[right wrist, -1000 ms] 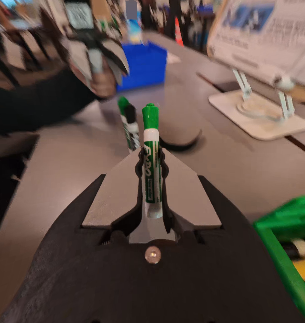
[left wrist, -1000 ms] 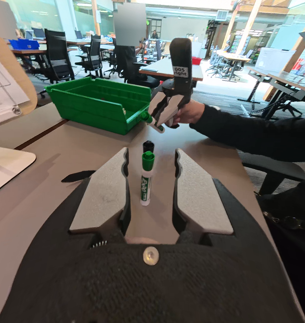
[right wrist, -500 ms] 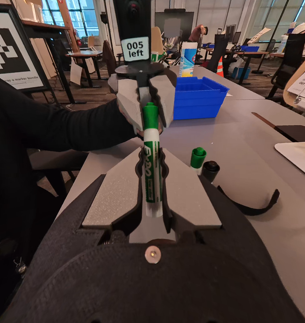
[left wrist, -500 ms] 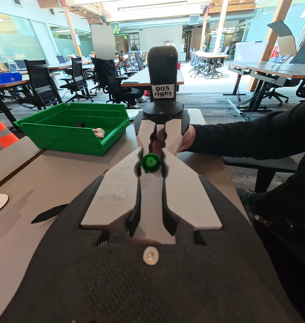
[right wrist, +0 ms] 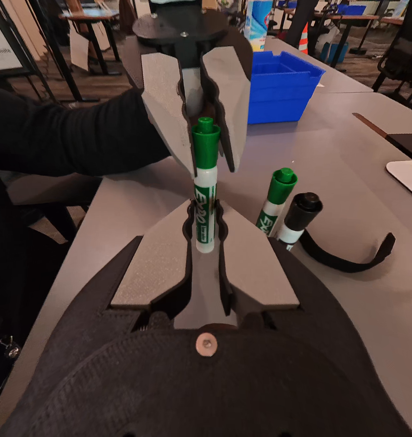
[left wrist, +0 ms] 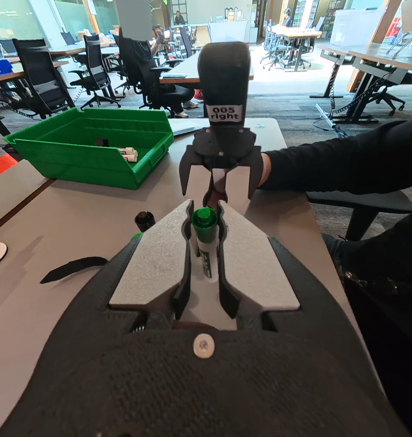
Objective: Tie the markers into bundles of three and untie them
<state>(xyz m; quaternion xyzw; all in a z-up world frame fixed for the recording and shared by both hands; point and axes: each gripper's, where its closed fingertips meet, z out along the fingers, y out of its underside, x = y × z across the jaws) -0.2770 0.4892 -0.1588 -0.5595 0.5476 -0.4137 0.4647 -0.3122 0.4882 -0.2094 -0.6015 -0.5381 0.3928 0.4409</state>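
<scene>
Two wavy-edged claws [right wrist: 205, 203] [left wrist: 204, 208] on one smooth, cylindrical green marker [right wrist: 205, 179].

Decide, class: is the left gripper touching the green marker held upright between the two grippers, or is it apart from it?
Touching. In the left wrist view, the left gripper's pads press the green marker's cap on both sides.

- Glossy green plastic cap, smooth white barrel on the held marker [right wrist: 205, 179].
- Grainy matt grey fingers [right wrist: 153, 267], black rubbery edges.
- Smooth matt grey bench [right wrist: 342, 151].
- Black cloth strap [right wrist: 342, 260].
- Shiny green plastic bin [left wrist: 82, 151].
</scene>
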